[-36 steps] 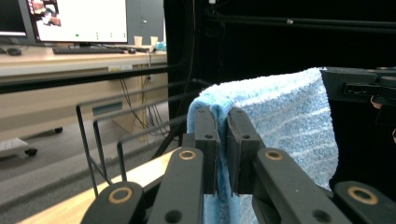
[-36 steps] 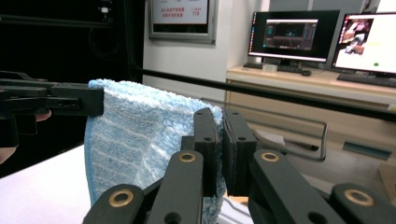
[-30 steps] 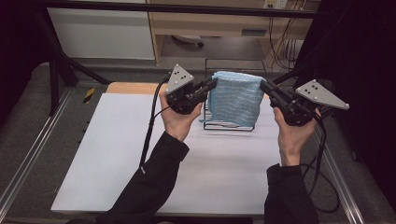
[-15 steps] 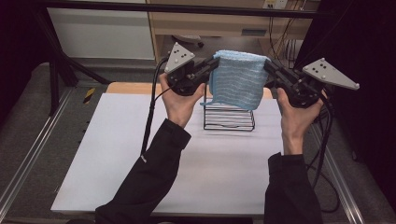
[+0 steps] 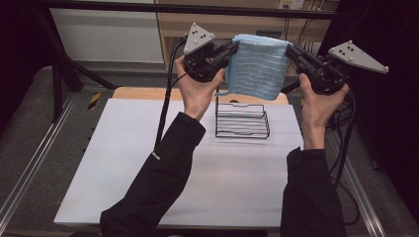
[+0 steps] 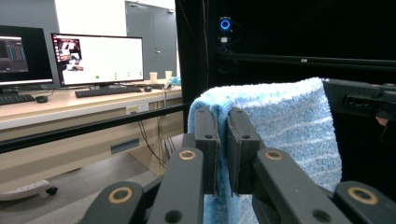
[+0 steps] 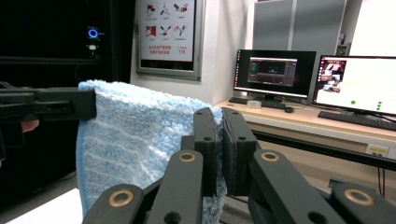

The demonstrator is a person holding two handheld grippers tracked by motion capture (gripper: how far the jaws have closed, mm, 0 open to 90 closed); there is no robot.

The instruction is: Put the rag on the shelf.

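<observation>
I am holding a light blue, white-striped terry cloth towel [image 5: 259, 66] up above the far edge of the white bench [image 5: 148, 163], over a black wire rack [image 5: 242, 121]. My left hand-held gripper [image 5: 232, 48] and right hand-held gripper [image 5: 292, 50] are each pinching a top corner. It seems soft, light and limp, so gripping the corners suits it. Its top edge is running left to right, the rest hanging down.

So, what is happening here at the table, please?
A person holds a folded light blue terry towel up in the air, stretched between two grippers. The left gripper and the right gripper are each clamped on one top corner. The towel hangs above a small black wire rack standing on the white table.
</observation>
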